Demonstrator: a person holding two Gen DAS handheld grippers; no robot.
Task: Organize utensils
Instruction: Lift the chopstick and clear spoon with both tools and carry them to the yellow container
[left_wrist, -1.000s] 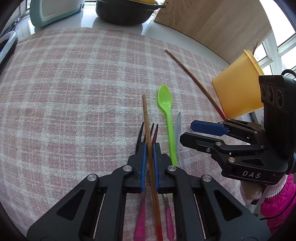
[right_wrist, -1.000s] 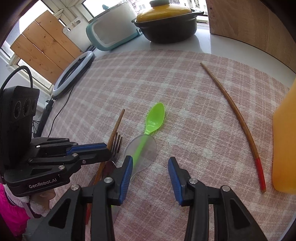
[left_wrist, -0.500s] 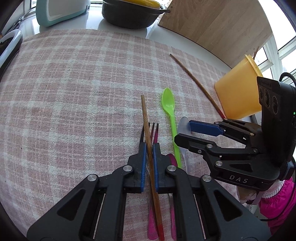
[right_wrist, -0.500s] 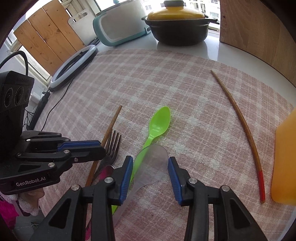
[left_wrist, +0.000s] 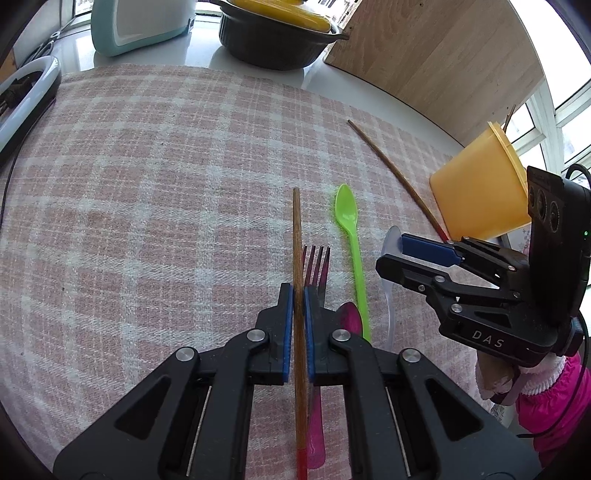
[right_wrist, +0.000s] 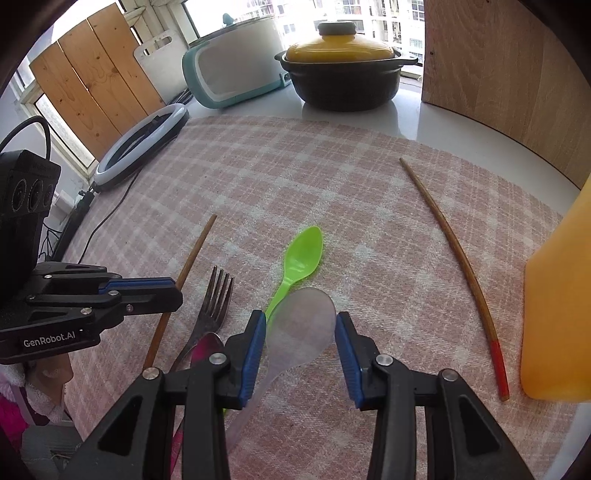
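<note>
Pink checked cloth (left_wrist: 147, 184) covers the worktop. Clamped tight on a wooden chopstick (left_wrist: 296, 236), the left gripper (left_wrist: 299, 295) holds it above the fork (left_wrist: 317, 266) and magenta spoon (left_wrist: 351, 315). The right gripper (right_wrist: 300, 325) stands part open astride the clear spoon (right_wrist: 301, 332), not yet pinching. That bowl looks slick and rounded, so it may squirt out or drag the green spoon (right_wrist: 301, 254) it overlaps. The second chopstick (right_wrist: 454, 258) lies near the yellow tub (left_wrist: 476, 195).

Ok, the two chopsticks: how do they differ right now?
The near chopstick is clamped between the left claw's pads; the far chopstick lies free on the checked cloth, near the orange cup. The near one sits beside the fork; the far one lies alone. Both are brown wood with red ends.
</note>
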